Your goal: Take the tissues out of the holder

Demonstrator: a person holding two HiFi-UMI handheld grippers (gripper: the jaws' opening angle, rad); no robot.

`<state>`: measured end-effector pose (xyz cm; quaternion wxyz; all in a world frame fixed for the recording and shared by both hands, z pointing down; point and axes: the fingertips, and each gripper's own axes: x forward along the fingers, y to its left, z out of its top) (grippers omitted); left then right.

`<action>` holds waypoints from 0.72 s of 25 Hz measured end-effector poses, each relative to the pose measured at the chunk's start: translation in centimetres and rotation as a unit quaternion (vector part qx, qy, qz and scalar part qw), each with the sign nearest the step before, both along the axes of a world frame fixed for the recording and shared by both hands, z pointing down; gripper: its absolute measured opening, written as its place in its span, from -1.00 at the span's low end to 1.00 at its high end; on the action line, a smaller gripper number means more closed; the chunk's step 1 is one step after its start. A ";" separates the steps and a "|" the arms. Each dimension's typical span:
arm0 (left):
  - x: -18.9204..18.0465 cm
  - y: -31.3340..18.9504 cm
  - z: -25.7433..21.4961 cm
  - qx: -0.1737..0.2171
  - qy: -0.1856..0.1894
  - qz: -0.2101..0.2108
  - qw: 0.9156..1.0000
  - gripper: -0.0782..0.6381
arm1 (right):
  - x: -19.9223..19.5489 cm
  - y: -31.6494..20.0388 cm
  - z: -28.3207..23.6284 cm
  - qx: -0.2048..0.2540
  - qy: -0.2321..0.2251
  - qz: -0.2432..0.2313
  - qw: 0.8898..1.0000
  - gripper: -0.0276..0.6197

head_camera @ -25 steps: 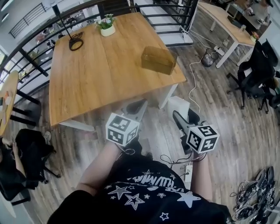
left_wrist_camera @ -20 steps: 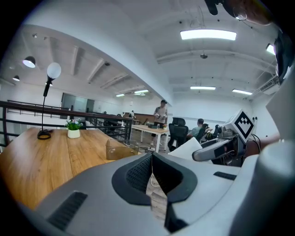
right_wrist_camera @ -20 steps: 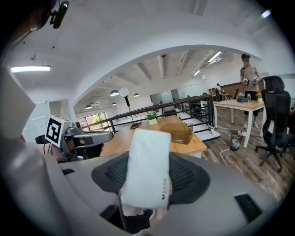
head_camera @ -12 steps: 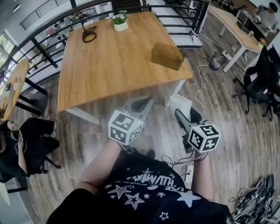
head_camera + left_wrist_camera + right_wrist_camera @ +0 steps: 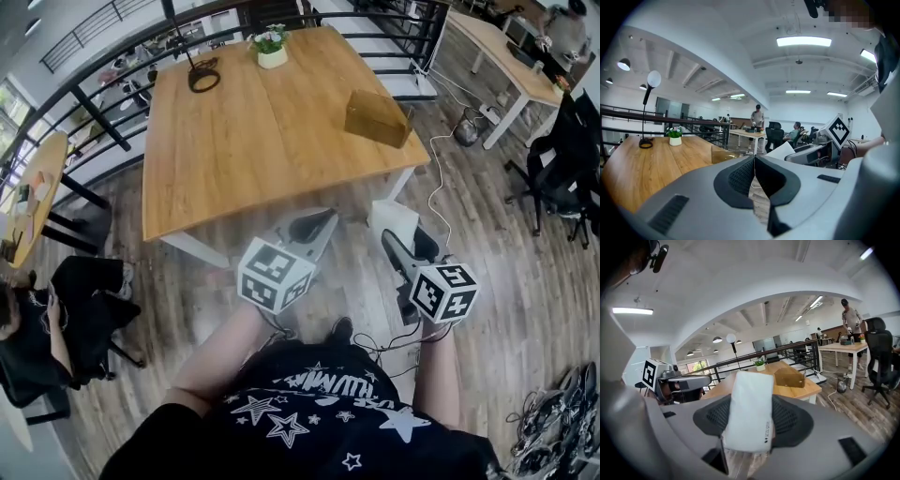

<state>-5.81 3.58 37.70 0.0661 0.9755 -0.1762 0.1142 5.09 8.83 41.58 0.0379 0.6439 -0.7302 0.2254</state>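
The brown tissue holder stands near the right edge of the wooden table, well ahead of both grippers. My right gripper is shut on a white tissue pack, which stands upright between its pads over the floor. The same pack shows white at the jaw tips in the head view. My left gripper is shut with nothing in it, its pads meeting. Both are held low in front of the person's body, short of the table's near edge. The holder sits beyond the pack.
On the table's far end are a small potted plant and a black lamp base. A black railing runs behind the table. Cables trail over the wooden floor, office chairs stand at right, and a seated person is at left.
The head view has swung, so the table and holder now sit further right and higher in it. Both grippers keep their places and grips before the body.
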 end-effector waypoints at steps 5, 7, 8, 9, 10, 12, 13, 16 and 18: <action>-2.9 0.8 0.1 -0.010 0.001 0.009 1.000 -0.74 | -3.3 1.1 -0.8 -0.002 0.007 0.003 1.000 -0.12; -3.3 1.5 0.2 -0.011 0.004 0.018 1.000 -0.74 | -4.0 2.0 -0.7 -0.005 0.011 0.009 1.000 -0.12; -3.9 1.9 0.2 -0.012 0.005 0.022 1.000 -0.74 | -4.7 2.4 -0.7 -0.007 0.013 0.013 1.000 -0.12; -4.8 2.2 0.2 -0.013 0.007 0.027 1.000 -0.74 | -5.7 2.9 -0.6 -0.009 0.014 0.018 1.000 -0.12; -5.9 2.5 0.3 -0.014 0.009 0.032 0.999 -0.74 | -6.8 3.3 -0.6 -0.011 0.016 0.023 1.000 -0.12; -7.8 3.0 0.4 -0.016 0.011 0.040 0.999 -0.74 | -8.8 4.1 -0.5 -0.014 0.019 0.032 0.999 -0.12; -8.5 3.2 0.5 -0.017 0.013 0.043 0.999 -0.74 | -9.5 4.5 -0.4 -0.015 0.020 0.035 0.999 -0.12; -9.8 4.0 0.7 -0.020 0.018 0.048 0.998 -0.74 | -11.0 5.7 -0.2 -0.017 0.022 0.044 0.999 -0.12; -10.7 4.5 0.8 -0.022 0.020 0.053 0.998 -0.74 | -12.0 6.5 0.0 -0.019 0.022 0.051 0.998 -0.12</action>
